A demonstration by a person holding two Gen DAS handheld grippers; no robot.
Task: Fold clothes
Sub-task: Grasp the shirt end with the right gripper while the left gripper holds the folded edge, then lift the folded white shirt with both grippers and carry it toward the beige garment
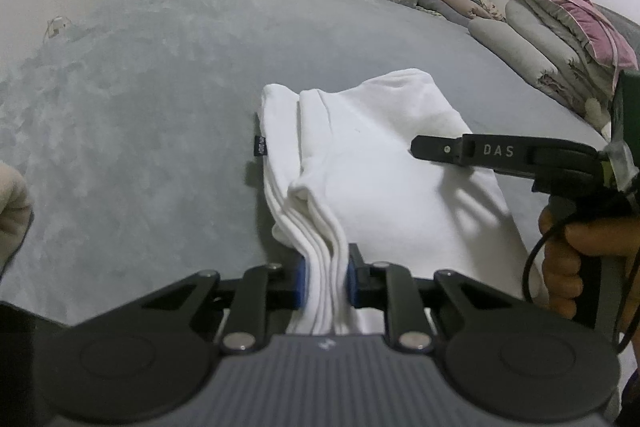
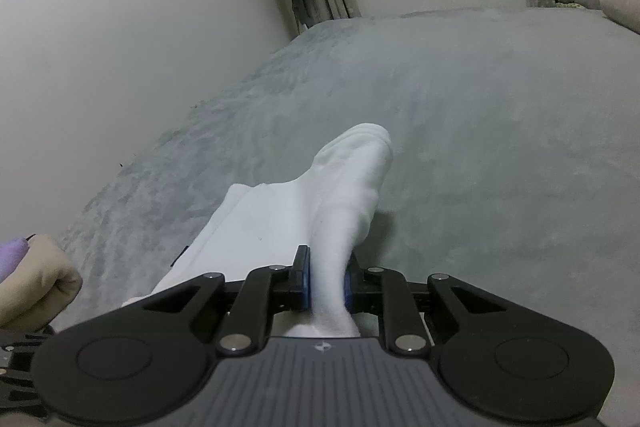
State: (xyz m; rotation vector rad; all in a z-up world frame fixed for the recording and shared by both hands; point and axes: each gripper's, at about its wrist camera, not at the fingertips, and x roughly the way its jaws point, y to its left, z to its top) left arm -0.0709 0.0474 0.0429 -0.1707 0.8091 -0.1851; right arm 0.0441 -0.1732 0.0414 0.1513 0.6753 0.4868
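Both your tongs are clenched on the folded white cotton garment (image 1: 384,163): left gripper (image 1: 326,281) pinches stacked edges, right gripper (image 2: 326,283) a bunched corner, garment lying lengthwise away on the grey bed (image 1: 140,107).

Left wrist fisheye is sitting just behind the left gripper (image 1: 326,281), facing down across the grey bed (image 1: 140,131) toward the window wall. Right wrist fisheye is looking likewise over the right gripper (image 2: 326,283). Both views are sharing the white garment (image 1: 380,155) close up.
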